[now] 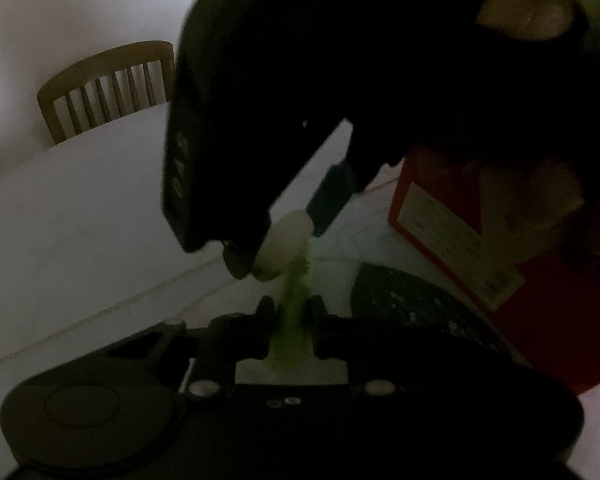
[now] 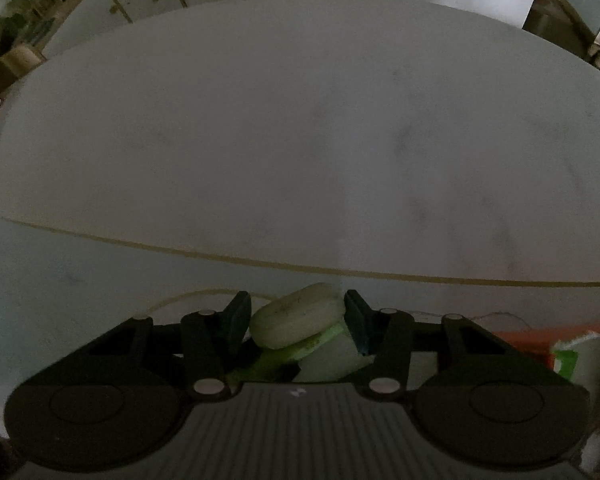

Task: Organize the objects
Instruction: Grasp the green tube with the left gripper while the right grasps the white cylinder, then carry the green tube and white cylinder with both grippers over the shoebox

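Left wrist view: the left gripper [image 1: 291,312] pinches the green handle of a white-capped plastic tool [image 1: 296,284]; the right gripper [image 1: 260,258] grips its white cap, mid-handover, I judge, just left of a red cardboard box [image 1: 540,320]. Right wrist view: fingers [image 2: 236,320] clamp that pale round cap over the near edge of the white counter [image 2: 300,140]; one side must release next. Chairs stand beyond.

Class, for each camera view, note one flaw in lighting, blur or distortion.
Left wrist view: underexposed, and the right hand-held gripper is a dark, motion-blurred silhouette. Right wrist view: dim, and fisheye distortion bows the table edge.
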A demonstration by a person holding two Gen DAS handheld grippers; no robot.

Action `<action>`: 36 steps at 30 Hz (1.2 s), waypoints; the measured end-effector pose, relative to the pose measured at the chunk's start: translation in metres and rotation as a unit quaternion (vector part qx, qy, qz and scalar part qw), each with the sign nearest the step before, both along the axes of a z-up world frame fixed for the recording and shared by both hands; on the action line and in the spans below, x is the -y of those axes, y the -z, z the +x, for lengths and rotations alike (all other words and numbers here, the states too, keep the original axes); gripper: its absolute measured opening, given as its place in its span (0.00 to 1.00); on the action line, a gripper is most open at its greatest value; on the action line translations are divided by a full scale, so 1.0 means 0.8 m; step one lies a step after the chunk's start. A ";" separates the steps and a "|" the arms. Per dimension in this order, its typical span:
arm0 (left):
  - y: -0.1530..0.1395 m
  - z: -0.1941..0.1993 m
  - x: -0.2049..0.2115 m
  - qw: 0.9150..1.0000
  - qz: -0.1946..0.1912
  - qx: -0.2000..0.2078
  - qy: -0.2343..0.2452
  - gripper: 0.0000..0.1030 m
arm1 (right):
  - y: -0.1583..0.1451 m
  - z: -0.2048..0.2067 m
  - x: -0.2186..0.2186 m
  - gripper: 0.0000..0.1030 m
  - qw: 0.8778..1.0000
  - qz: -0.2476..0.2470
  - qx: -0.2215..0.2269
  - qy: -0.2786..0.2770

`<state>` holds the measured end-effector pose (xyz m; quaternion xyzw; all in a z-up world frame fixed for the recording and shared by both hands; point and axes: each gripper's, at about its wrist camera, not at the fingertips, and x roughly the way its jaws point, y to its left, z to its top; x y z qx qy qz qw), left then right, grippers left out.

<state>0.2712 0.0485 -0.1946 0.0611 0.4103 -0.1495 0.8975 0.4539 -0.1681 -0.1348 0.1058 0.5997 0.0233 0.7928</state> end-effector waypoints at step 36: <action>-0.122 -0.116 0.054 0.998 -0.056 -0.034 -0.001 0.14 | -0.130 -0.279 0.032 0.48 0.992 0.052 0.113 0.017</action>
